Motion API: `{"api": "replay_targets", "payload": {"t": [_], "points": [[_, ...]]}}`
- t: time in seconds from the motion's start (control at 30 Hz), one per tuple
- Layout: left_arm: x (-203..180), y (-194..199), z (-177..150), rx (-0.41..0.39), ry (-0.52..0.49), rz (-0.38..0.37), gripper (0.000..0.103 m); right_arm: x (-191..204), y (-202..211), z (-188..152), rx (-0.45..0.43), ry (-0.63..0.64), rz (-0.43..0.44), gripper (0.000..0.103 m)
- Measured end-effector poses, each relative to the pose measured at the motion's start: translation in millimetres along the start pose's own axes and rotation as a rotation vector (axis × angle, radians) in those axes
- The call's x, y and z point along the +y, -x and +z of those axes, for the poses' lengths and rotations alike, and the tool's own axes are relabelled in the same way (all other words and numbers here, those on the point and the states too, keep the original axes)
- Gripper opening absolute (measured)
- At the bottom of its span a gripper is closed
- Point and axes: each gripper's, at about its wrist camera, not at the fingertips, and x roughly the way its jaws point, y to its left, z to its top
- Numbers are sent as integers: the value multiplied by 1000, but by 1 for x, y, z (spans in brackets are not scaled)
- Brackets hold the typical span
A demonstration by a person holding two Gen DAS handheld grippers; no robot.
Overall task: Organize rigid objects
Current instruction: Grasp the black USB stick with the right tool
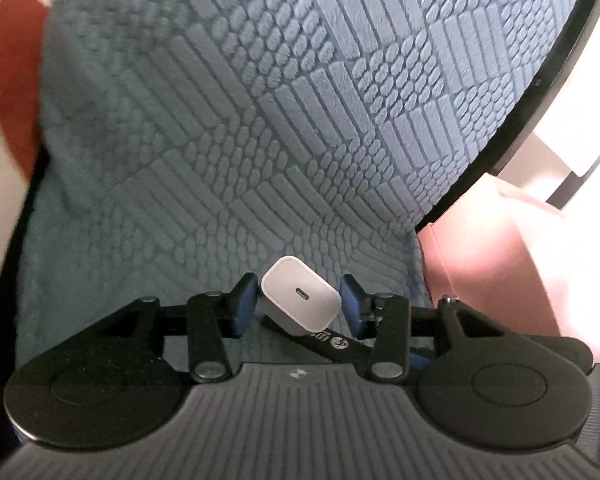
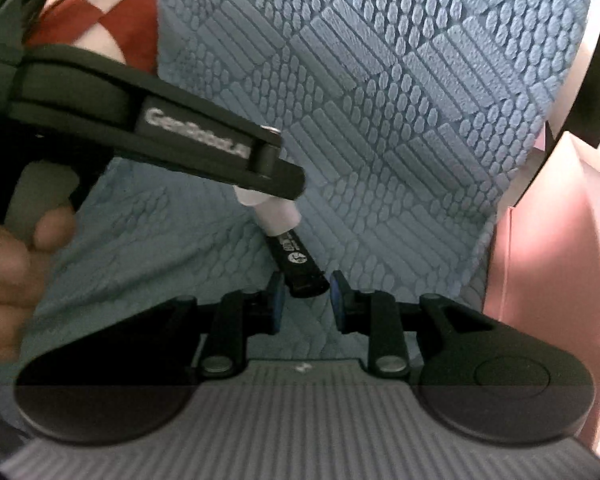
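Gripping a white charger [image 1: 300,300], the left gripper [image 1: 298,304] holds it above the blue mat [image 1: 300,120], while the right gripper [image 2: 304,294] pinches the black adapter [image 2: 300,268] plugged into it. Uneven pulling could twist either piece loose.

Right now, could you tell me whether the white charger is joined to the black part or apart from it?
Joined: the white charger sits on the black part in one line, with no gap showing between them in either view.
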Motion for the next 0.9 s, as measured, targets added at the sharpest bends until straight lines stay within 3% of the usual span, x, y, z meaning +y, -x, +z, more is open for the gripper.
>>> {"api": "replay_targets", "payload": {"t": [0.63, 0.83, 0.9], "points": [[4, 110, -98, -37, 118, 26, 50, 28, 66, -85, 29, -31, -48, 27], [-1, 129, -125, -34, 139, 33, 50, 30, 84, -110, 36, -64, -34, 28], [-2, 131, -132, -21, 142, 32, 50, 26, 85, -118, 53, -117, 9, 28]]}}
